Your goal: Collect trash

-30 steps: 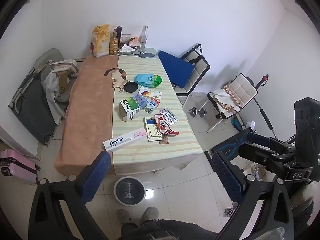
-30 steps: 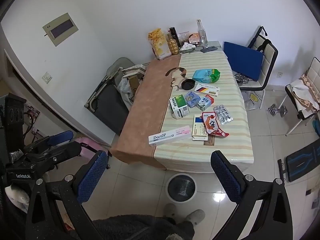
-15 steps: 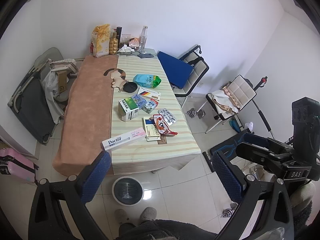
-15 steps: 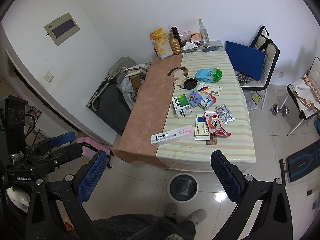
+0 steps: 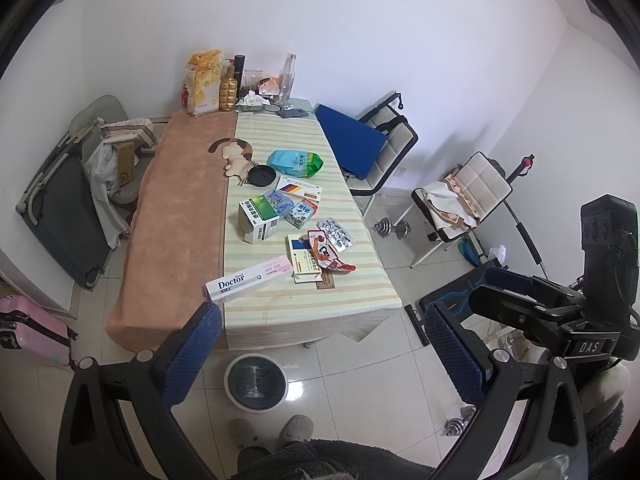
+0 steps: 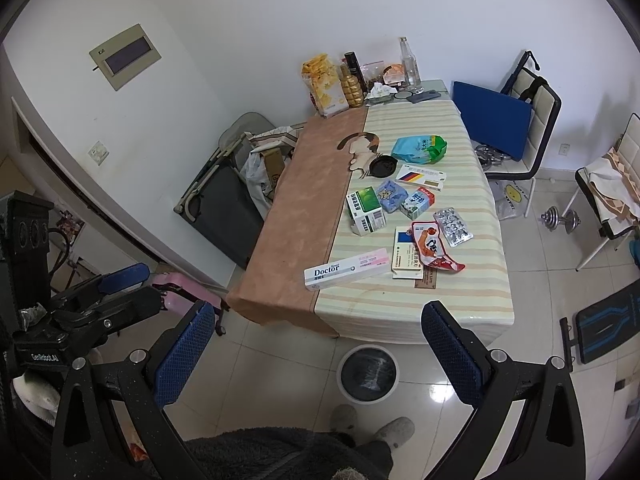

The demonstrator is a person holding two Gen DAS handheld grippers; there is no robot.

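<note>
With both the left gripper and right gripper held high, jaws spread and empty, I judge it best to descend on the toothpaste box near the surface's front edge, then drop it in the bin below.

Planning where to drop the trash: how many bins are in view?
1: a round bin on the floor by the table's near end. Others may be hidden under the table.
</note>
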